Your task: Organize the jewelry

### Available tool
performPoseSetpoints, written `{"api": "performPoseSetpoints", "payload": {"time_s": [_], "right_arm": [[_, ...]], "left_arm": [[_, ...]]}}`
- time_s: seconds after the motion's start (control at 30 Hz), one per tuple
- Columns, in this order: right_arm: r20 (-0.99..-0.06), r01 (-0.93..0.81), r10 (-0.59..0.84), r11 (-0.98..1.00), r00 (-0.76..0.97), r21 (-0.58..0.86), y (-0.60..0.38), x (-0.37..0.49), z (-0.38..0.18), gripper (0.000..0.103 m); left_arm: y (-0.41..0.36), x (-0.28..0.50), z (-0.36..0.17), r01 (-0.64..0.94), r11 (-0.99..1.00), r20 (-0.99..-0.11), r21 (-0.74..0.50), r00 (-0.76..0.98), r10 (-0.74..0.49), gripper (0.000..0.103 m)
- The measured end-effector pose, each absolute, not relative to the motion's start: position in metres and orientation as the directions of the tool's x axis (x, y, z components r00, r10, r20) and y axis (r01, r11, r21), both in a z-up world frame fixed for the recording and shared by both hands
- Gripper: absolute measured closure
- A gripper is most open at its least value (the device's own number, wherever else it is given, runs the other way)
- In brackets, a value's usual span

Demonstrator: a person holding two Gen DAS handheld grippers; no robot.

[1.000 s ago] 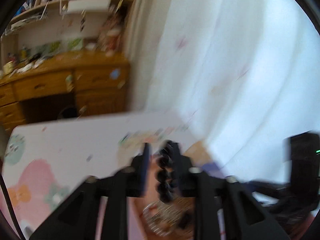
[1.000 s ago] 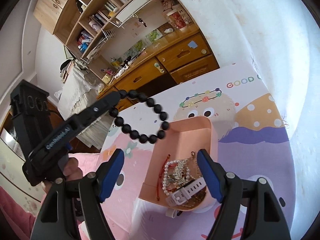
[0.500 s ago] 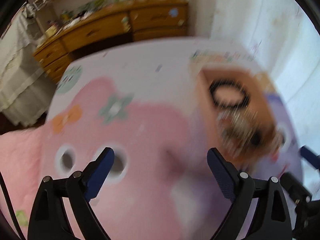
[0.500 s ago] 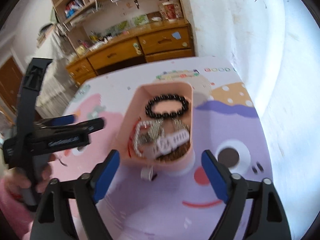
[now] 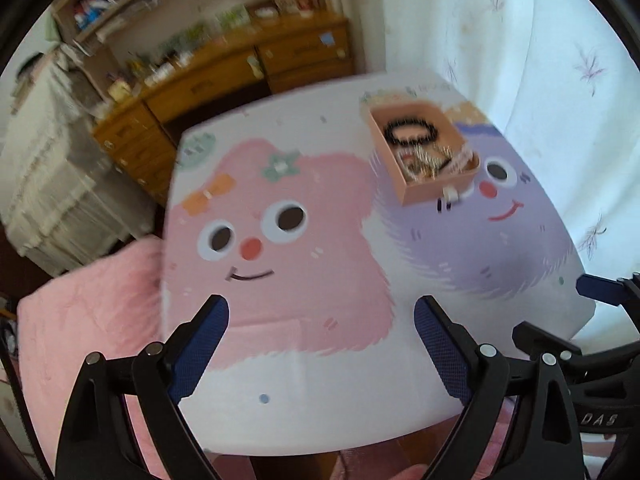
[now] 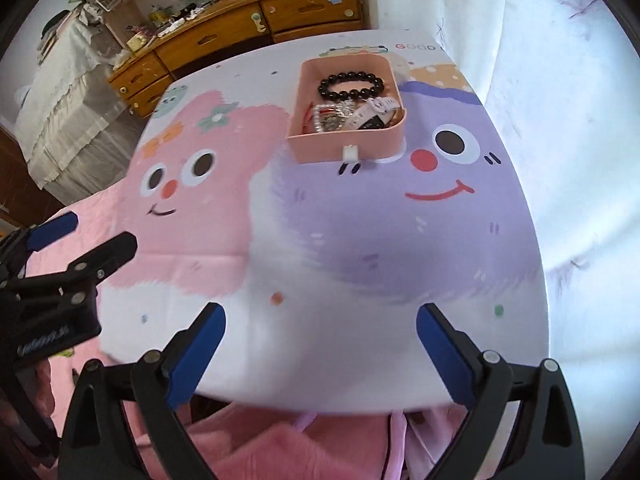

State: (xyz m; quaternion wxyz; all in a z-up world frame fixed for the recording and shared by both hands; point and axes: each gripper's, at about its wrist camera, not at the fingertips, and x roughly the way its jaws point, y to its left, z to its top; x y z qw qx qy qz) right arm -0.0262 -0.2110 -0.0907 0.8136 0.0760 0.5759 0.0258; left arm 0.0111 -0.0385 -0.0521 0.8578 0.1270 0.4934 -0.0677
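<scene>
A pink box (image 5: pixel 424 196) (image 6: pixel 320 148) stands at the far side of a table covered by a cartoon mat (image 5: pixel 304 272) (image 6: pixel 360 240). In it lie a black bead bracelet (image 5: pixel 412 134) (image 6: pixel 351 86), a white watch (image 6: pixel 376 108) and several other tangled pieces (image 6: pixel 328 118). My left gripper (image 5: pixel 320 312) hovers open over the mat's near pink part, well short of the box, with nothing between its fingers. My right gripper (image 6: pixel 320 316) hangs over the near edge with its jaws opening and nothing between them. The left gripper (image 6: pixel 86 236) also shows at the left of the right wrist view.
A wooden dresser (image 5: pixel 240 76) (image 6: pixel 240 28) with cluttered shelves above stands beyond the table. A white curtain (image 5: pixel 520 60) (image 6: pixel 560 80) runs along the right. Pink bedding (image 5: pixel 80 320) (image 6: pixel 280 448) lies at the near and left sides. A white-covered bed (image 6: pixel 60 92) is far left.
The left gripper let go of the black bead bracelet, which now lies in the pink box. Both grippers drew back to the table's near side and tilted down, jaws wider.
</scene>
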Motion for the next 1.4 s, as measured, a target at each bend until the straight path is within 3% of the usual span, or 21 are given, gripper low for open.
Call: {"api": "performPoseSetpoints", "payload": {"time_s": [0.5, 0.7, 0.83, 1.4], "right_arm": [[-0.878, 0.049, 0.072, 0.993, 0.474, 0.108, -0.222, -0.037, -0.022, 0.006], [-0.837, 0.113, 0.034, 0.987, 0.546, 0.114, -0.233, -0.039, -0.007, 0.002], [-0.827, 0.088, 0.04, 0.99, 0.56, 0.107, -0.228, -0.036, -0.003, 0.0], [-0.827, 0.067, 0.033, 0.994, 0.561, 0.085, -0.226, -0.034, -0.003, 0.0]], "left_arm": [[-0.037, 0.005, -0.008, 0.04, 0.999, -0.857, -0.032, 0.512, -0.048, 0.009], [-0.033, 0.002, -0.007, 0.007, 1.0, -0.848, -0.012, 0.53, -0.014, 0.008], [-0.037, 0.002, -0.008, 0.015, 1.0, -0.848, 0.003, 0.53, -0.006, 0.001], [-0.05, -0.005, -0.005, 0.031, 0.997, -0.835, 0.068, 0.549, 0.04, 0.001]]}}
